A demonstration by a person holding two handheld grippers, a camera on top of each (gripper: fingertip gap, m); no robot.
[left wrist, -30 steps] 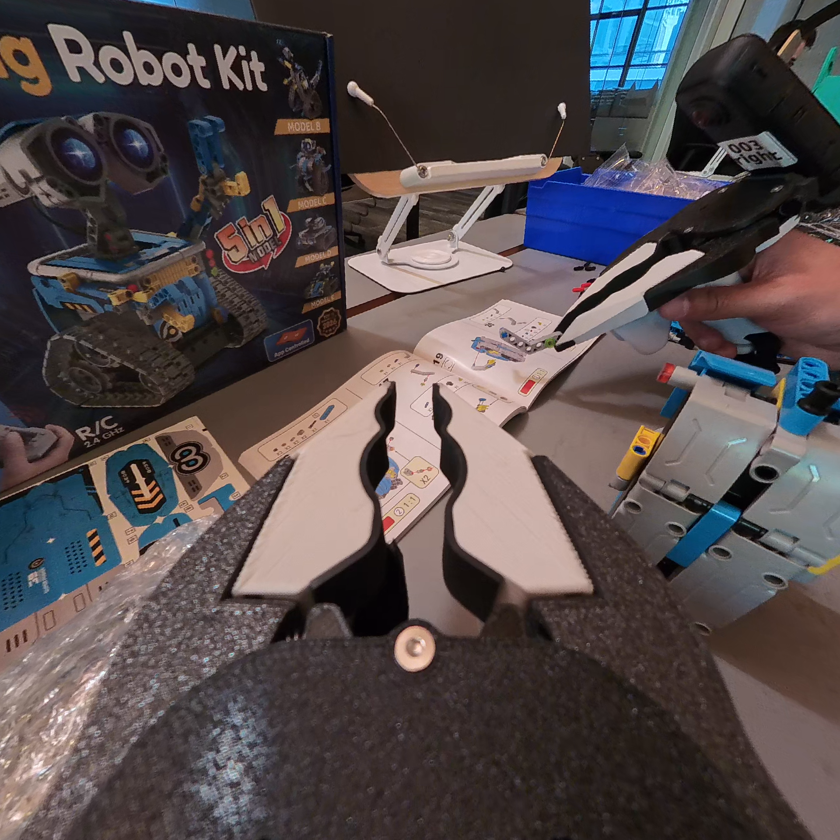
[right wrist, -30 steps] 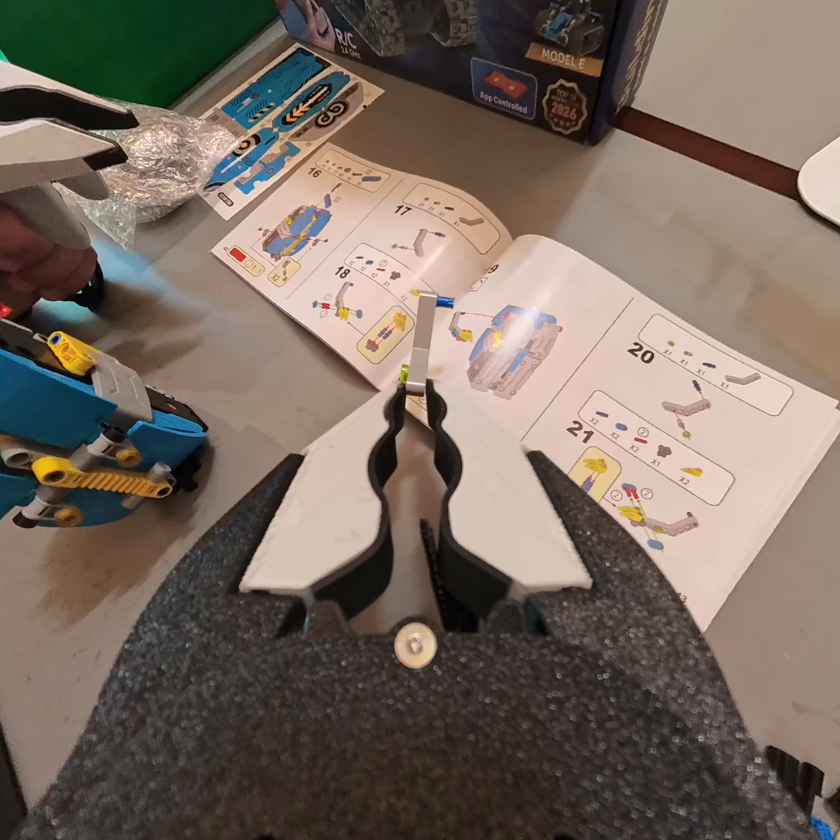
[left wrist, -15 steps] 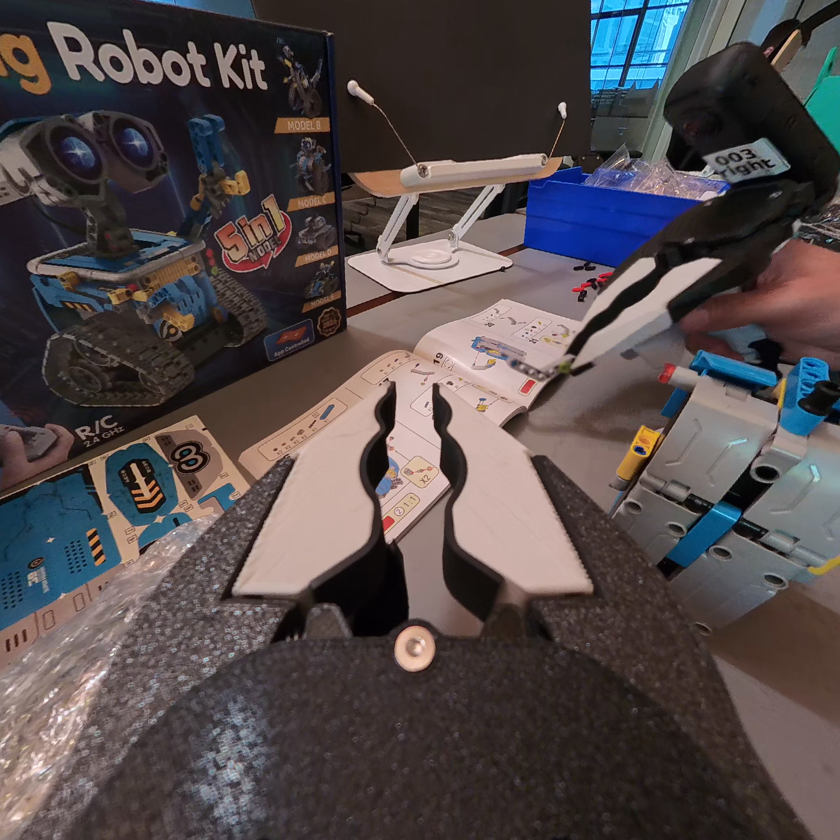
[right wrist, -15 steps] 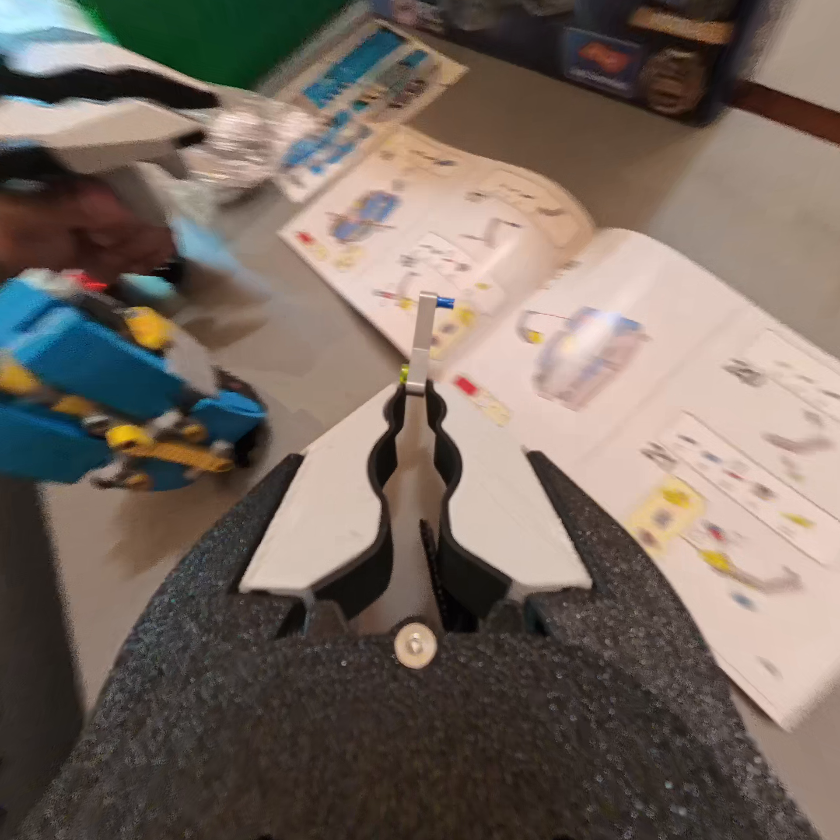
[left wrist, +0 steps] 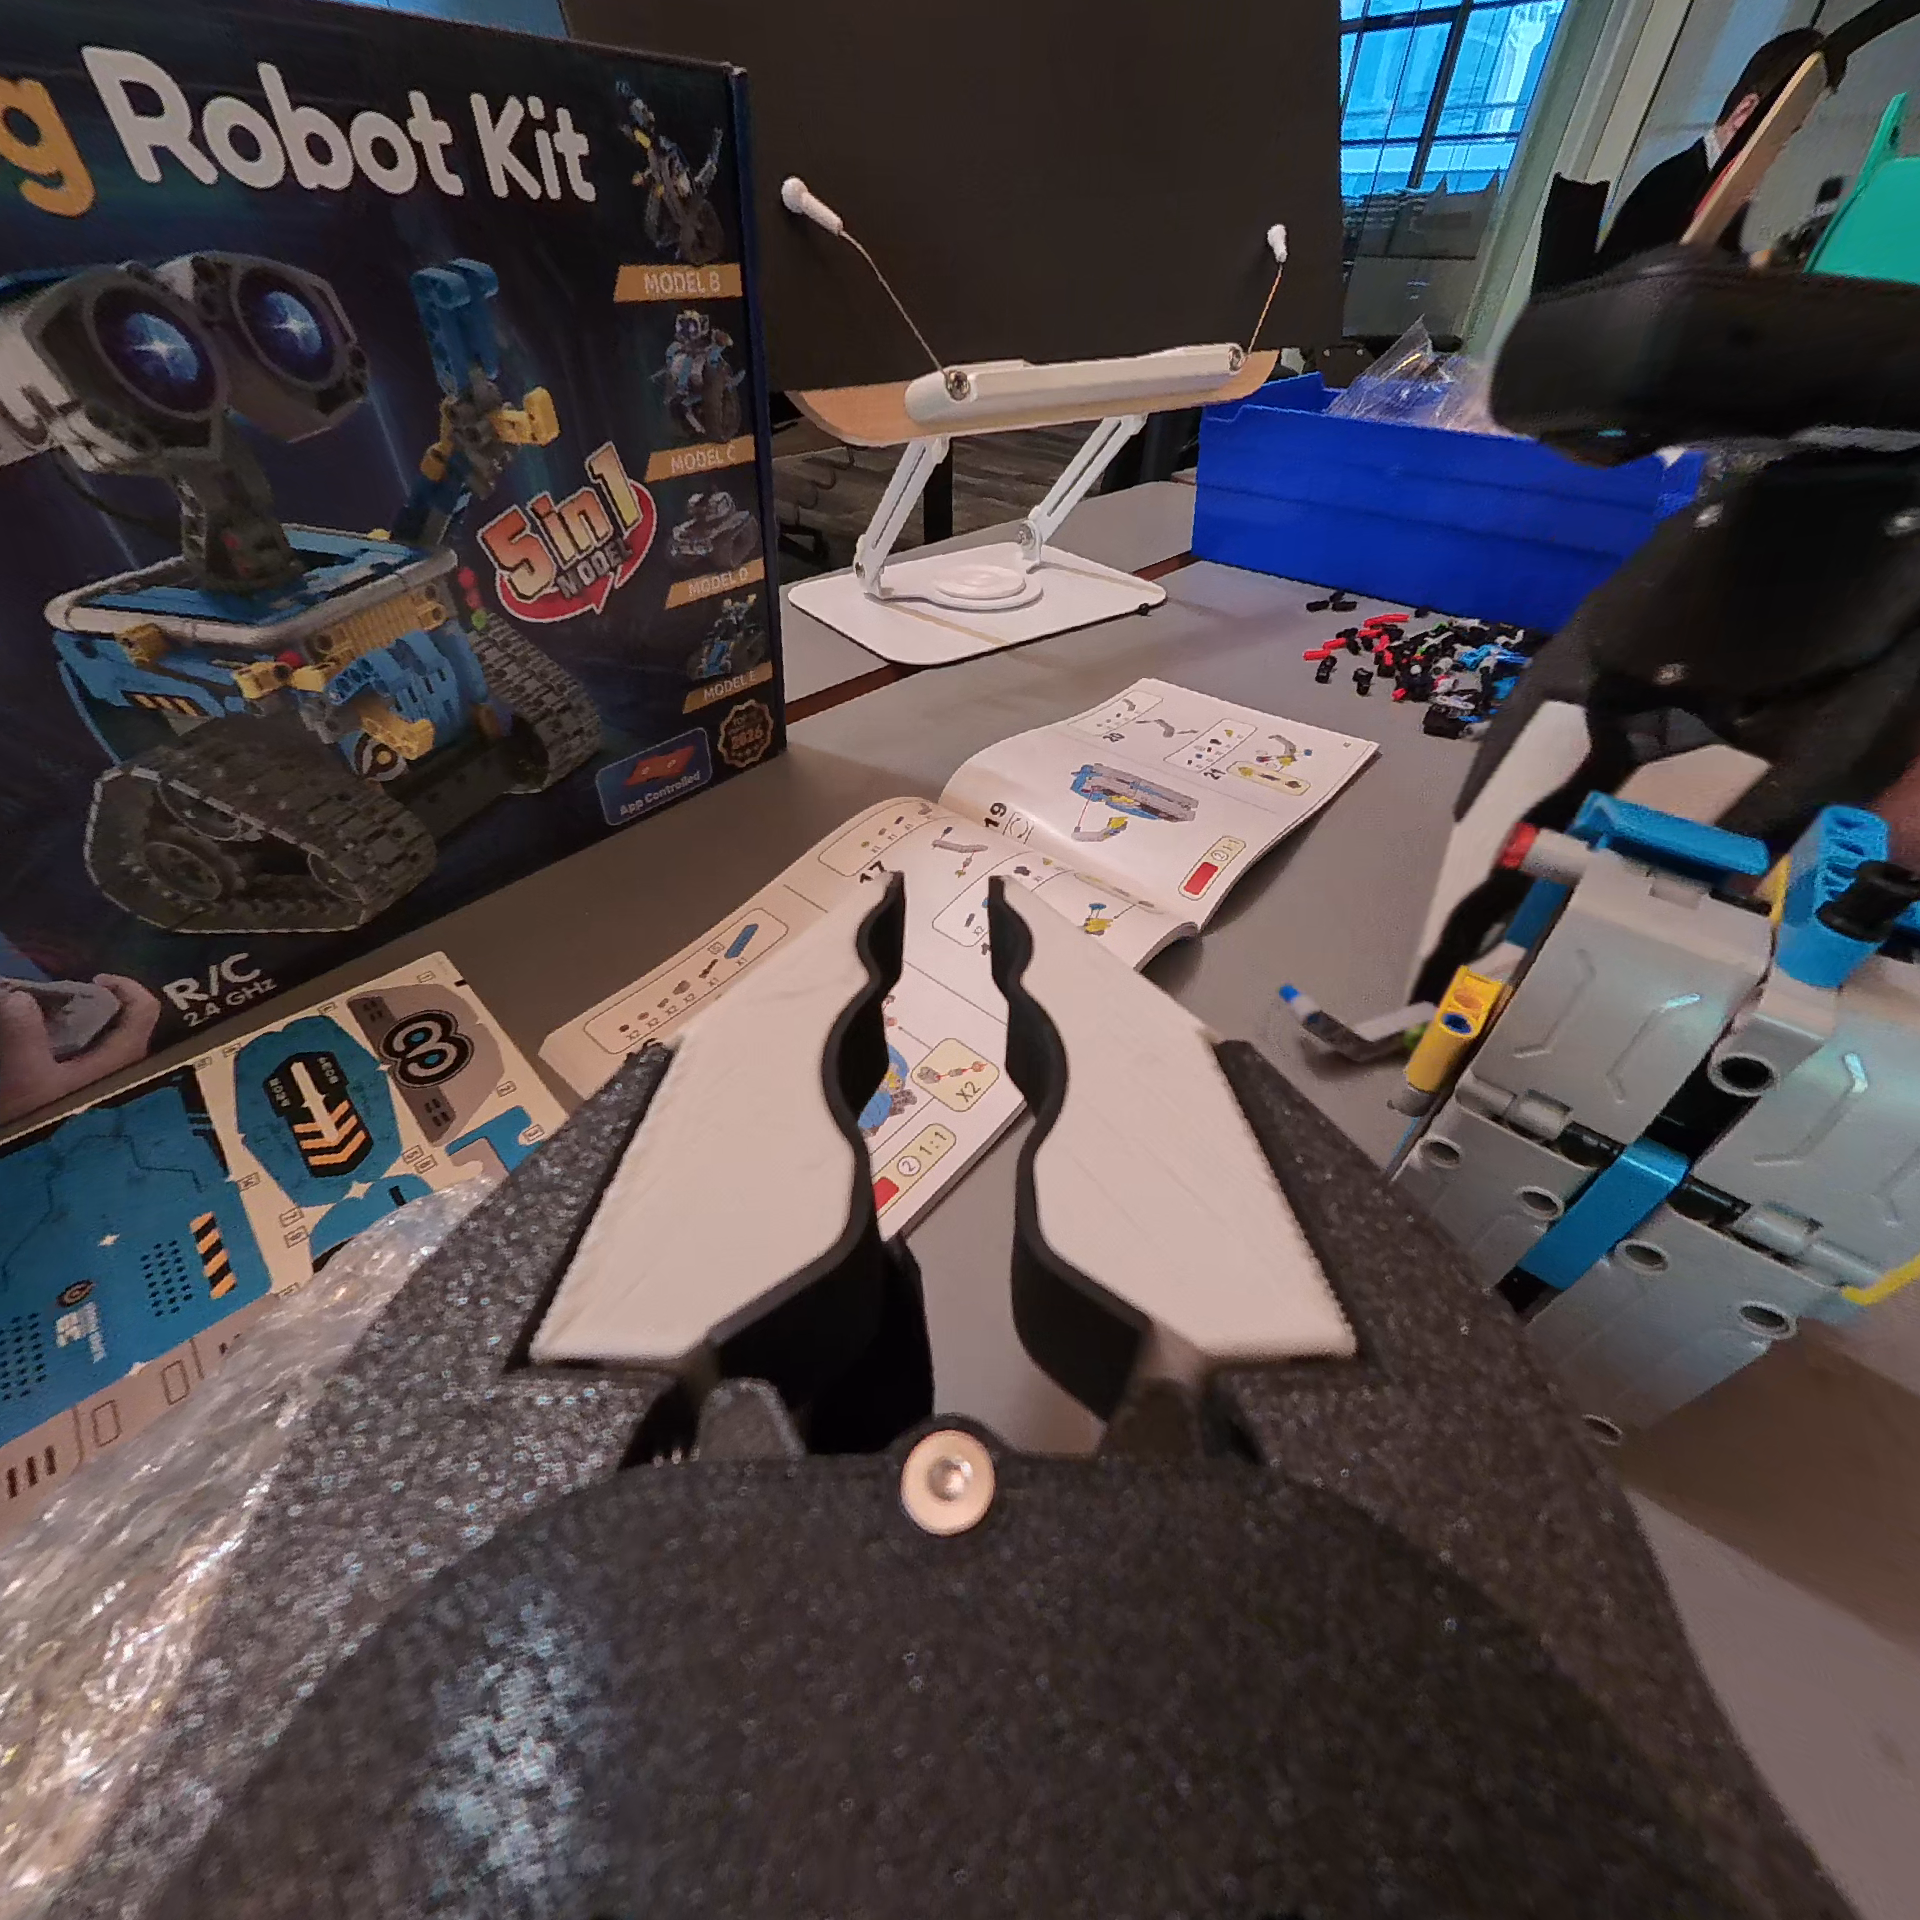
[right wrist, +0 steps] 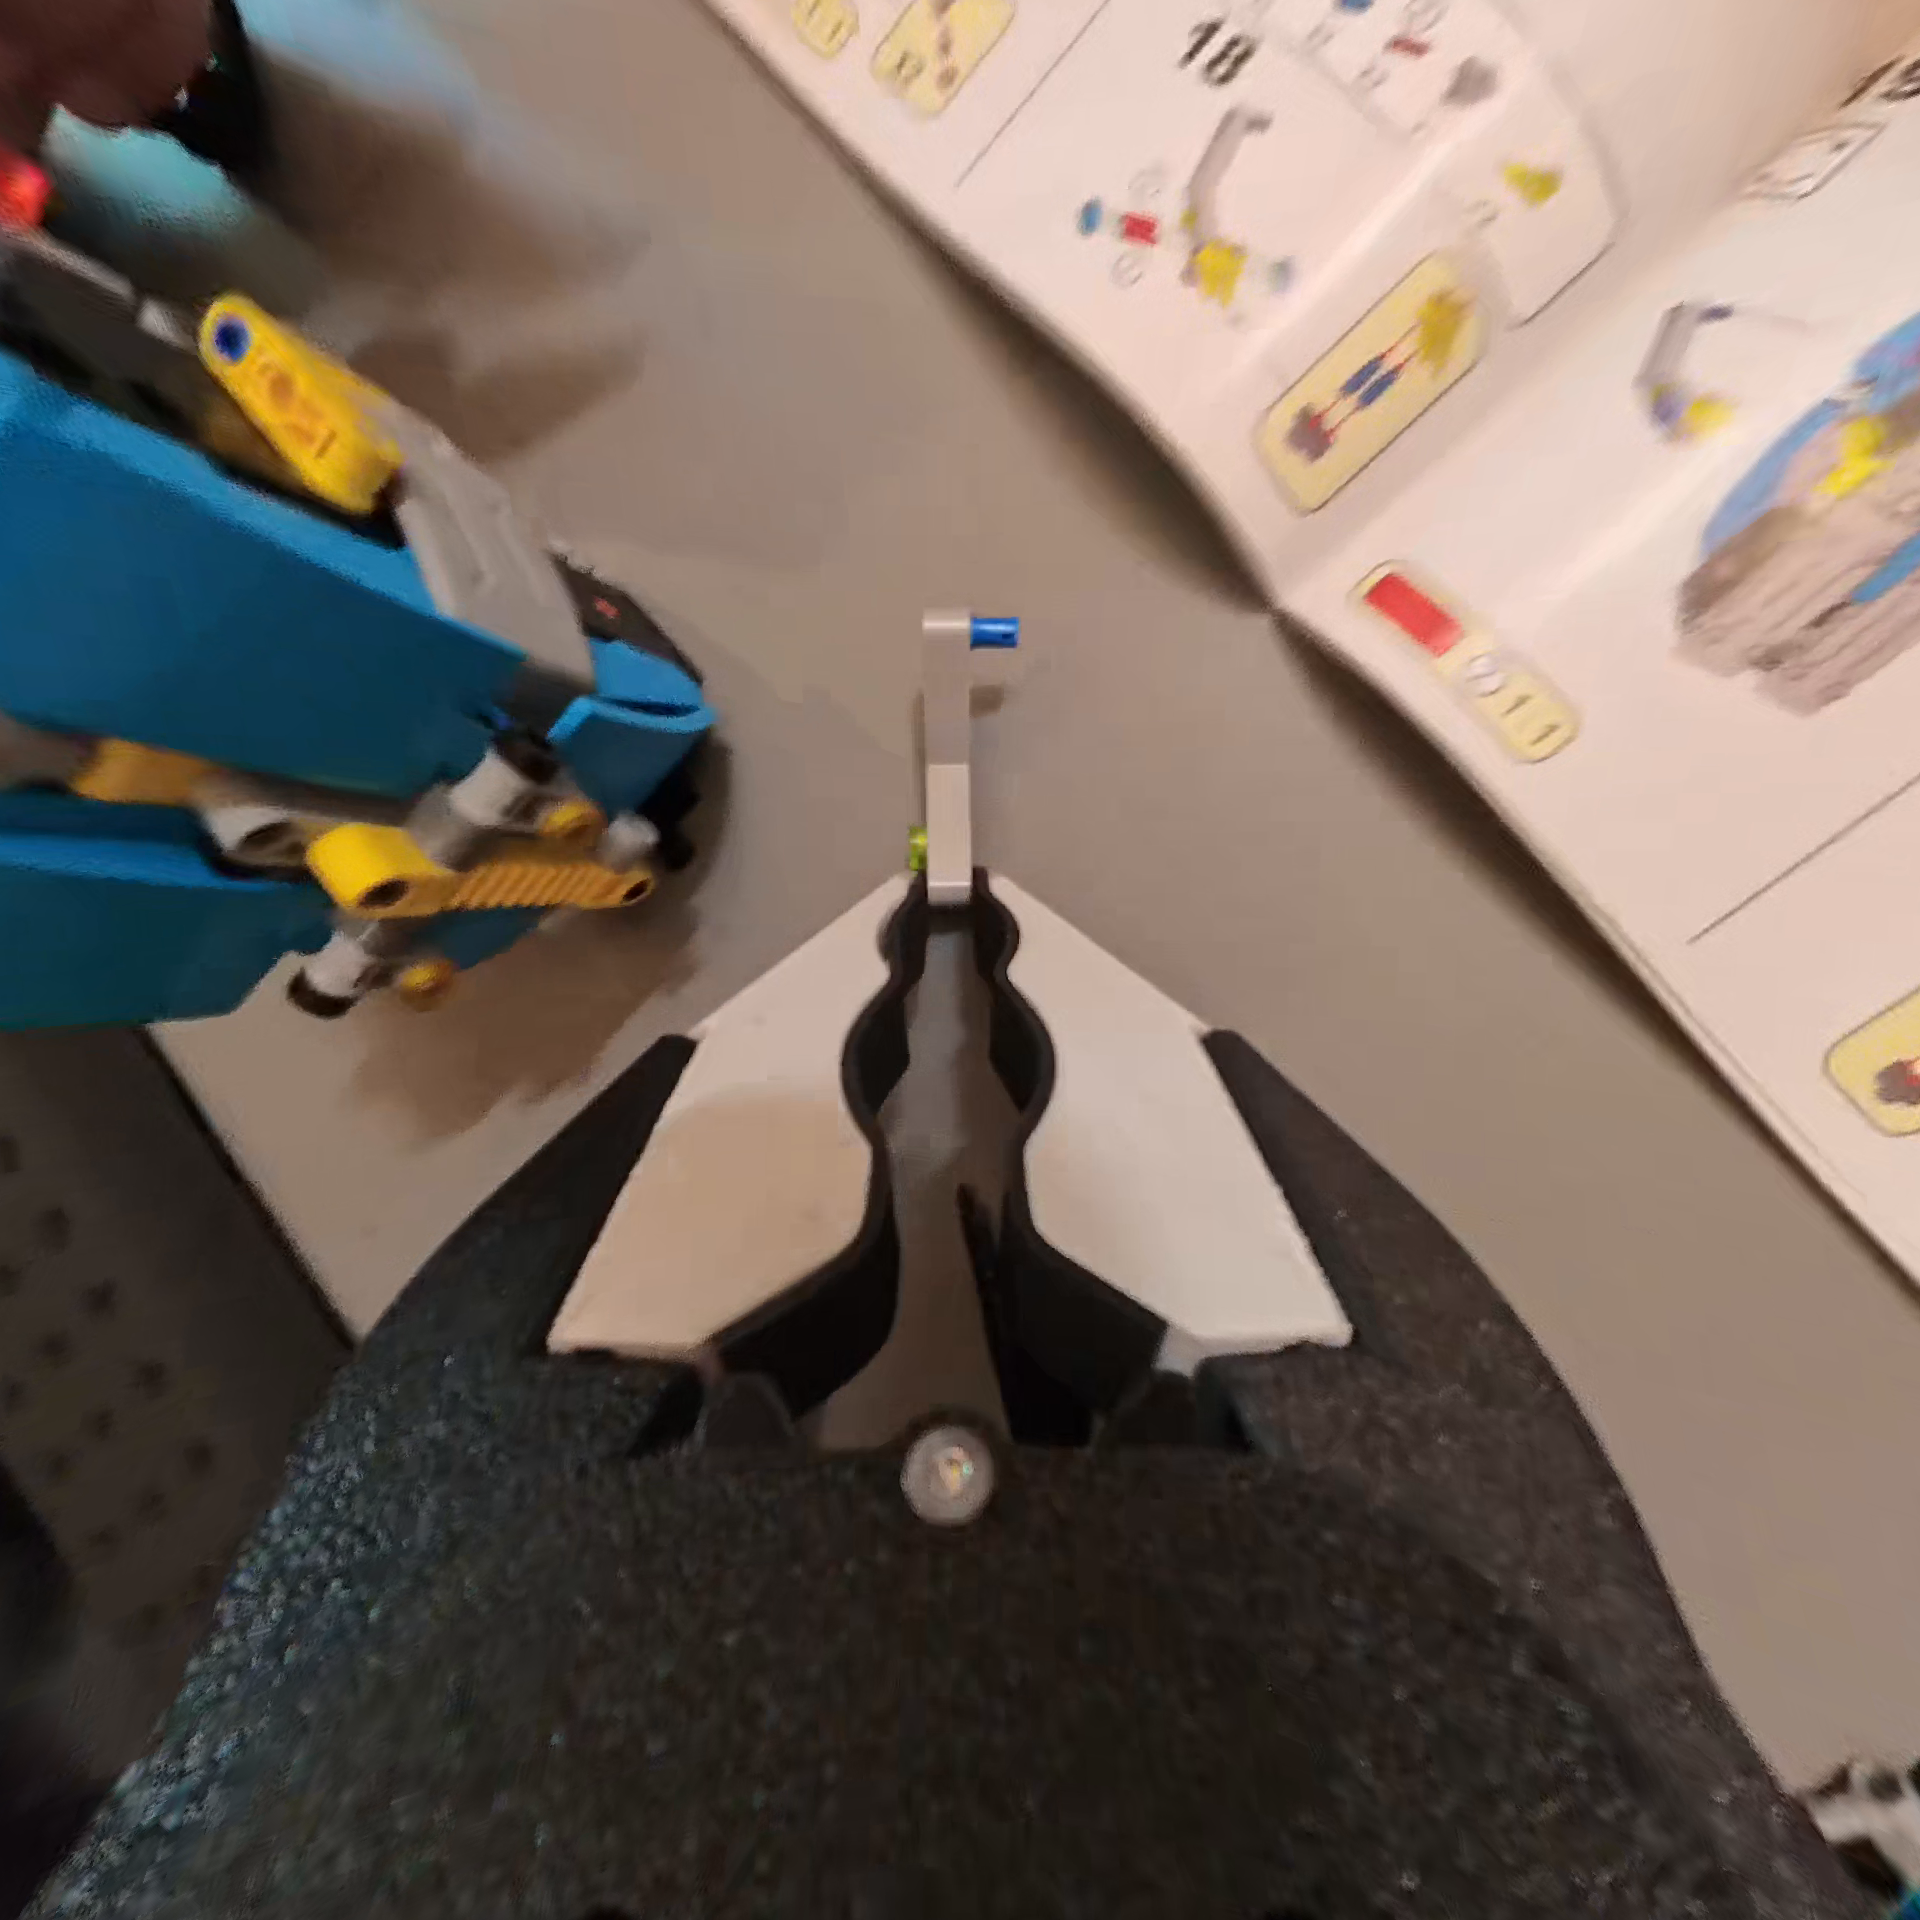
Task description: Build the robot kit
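Observation:
My right gripper (right wrist: 945, 896) is shut on one end of a grey bent beam (right wrist: 948, 748) that has a blue pin at its far tip and a green pin by the fingertips. It holds the beam low over the grey table, just right of the blue, grey and yellow half-built model (right wrist: 208, 644). In the left wrist view the right gripper (left wrist: 1432, 992) reaches down beside the model (left wrist: 1662, 1091), with the beam (left wrist: 1351, 1034) close to a yellow part. My left gripper (left wrist: 940, 896) is open a little and empty, over the open instruction booklet (left wrist: 1143, 810).
The kit box (left wrist: 364, 468) stands at back left, with a sticker sheet (left wrist: 208, 1174) and crinkled plastic wrap (left wrist: 156, 1558) in front of it. A white stand (left wrist: 987, 582), a blue bin (left wrist: 1403, 488) and a pile of small parts (left wrist: 1423, 655) lie behind. The booklet (right wrist: 1455, 416) shows to the right in the right wrist view. My right fingertips sit around 15 cm from my left ones.
My right gripper has moved with the beam from above the booklet down and over to the table beside the model. The left gripper has not moved.

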